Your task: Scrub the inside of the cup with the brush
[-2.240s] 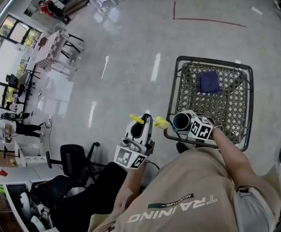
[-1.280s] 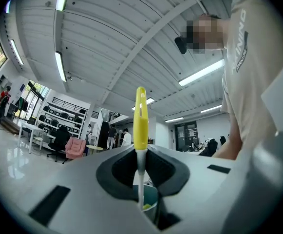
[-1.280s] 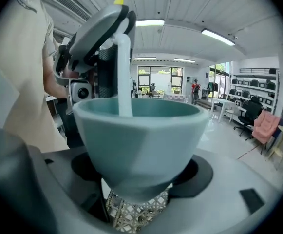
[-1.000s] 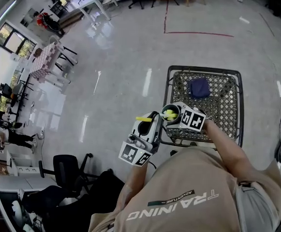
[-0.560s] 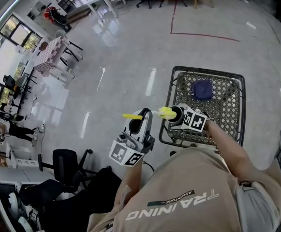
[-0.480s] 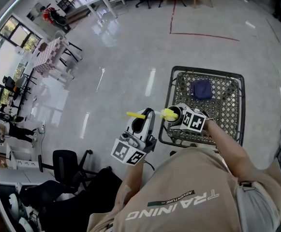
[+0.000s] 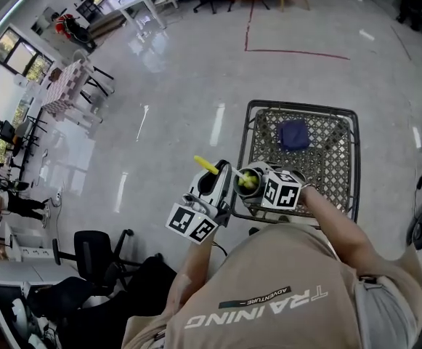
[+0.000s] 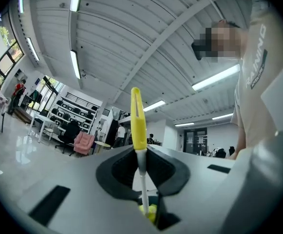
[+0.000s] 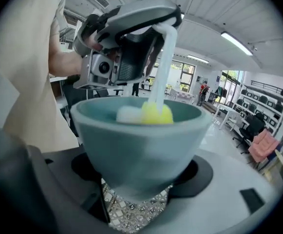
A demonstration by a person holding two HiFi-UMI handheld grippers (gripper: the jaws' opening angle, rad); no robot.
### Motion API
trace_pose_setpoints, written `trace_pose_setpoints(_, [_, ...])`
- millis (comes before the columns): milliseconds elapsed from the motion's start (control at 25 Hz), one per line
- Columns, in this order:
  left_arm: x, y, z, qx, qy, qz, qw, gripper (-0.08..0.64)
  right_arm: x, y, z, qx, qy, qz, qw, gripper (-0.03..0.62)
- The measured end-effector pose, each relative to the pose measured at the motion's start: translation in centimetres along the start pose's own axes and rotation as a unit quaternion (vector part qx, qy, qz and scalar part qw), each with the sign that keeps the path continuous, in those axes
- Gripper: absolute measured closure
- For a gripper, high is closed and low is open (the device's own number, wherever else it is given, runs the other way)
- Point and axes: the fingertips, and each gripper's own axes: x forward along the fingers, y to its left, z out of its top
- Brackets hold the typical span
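Jaws of left gripper (image 7: 218, 174) pinch brush (image 8: 138, 126); right gripper's (image 7: 253, 189) clasp cup (image 9: 136, 140), rim half-hiding brush head.

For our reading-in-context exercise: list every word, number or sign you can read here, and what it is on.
"TRAINING": large white letters on the person's shirt, upside down in the head view.
"ADVENTURE": small print beside it, same shirt.
"RAINING": the same word, cut off, in the left gripper view.
Marker cubes: black-and-white patterns, no letters.
Nothing else readable.
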Motion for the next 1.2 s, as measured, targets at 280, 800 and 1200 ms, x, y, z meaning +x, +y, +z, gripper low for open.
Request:
trace_pose_setpoints(280, [0.3, -1.3, 3.3, -0.005, -0.03, -0.026, 0.9992, 0.518, 0.2, 0.9, -4.4, 0.024, 0.028, 0.015, 0.999, 0.206])
trace_pose_setpoints(800, [2.1, -3.8, -2.3, 0.009, 0.062, -0.099, 0.9931, 0.518, 0.8, 1.4, -0.6, -0.015, 0.018, 0.028, 0.999, 0.206])
trace_pose_setpoints(1200, [2.6, -5.1, 2.8, 0.024, 0.003, -0.115, 0.9931, 0.518, 2.6, 3.4, -4.4, 0.014, 0.058, 0.048, 0.997, 0.206])
